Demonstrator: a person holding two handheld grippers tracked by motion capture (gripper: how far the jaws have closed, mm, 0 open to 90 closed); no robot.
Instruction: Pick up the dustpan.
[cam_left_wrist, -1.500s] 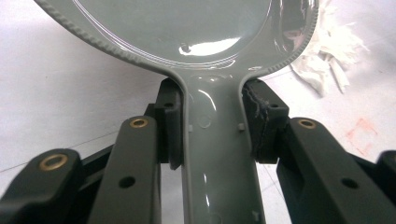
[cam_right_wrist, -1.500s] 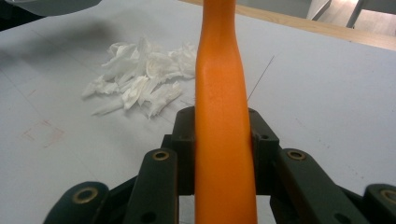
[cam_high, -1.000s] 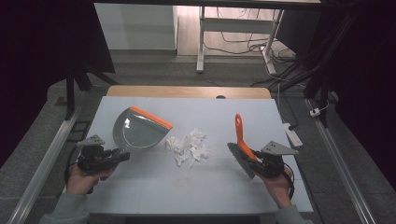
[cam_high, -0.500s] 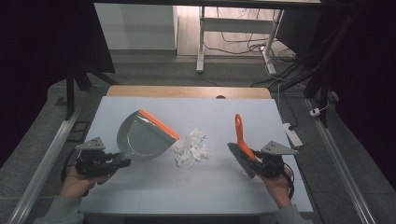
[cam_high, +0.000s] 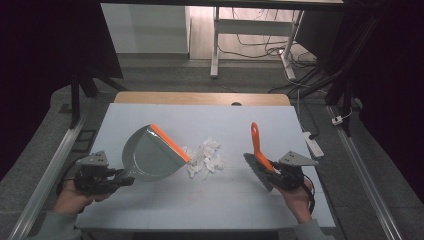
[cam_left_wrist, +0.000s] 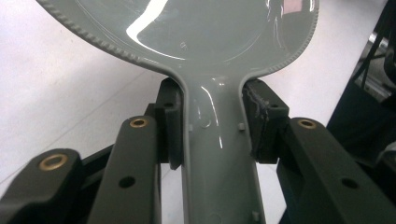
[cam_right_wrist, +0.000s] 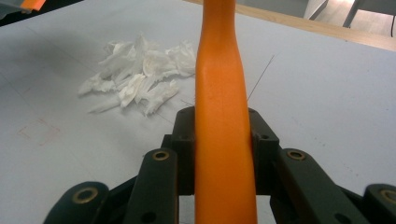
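Grey dustpan (cam_high: 150, 157), orange lip edge at 3 o'clock side, tilted on worktop, handle pointing 8 o'clock. White paper scraps (cam_high: 205, 157) heaped just beside lip, touching. Brush (cam_high: 260, 155), orange handle, dark bristles, at 3 o'clock of scraps, apart.

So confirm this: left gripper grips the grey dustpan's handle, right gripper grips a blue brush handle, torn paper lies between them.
One thing is wrong: the brush handle is orange, not blue, as the right gripper view shows. The rest stands: left gripper on the dustpan, paper between.
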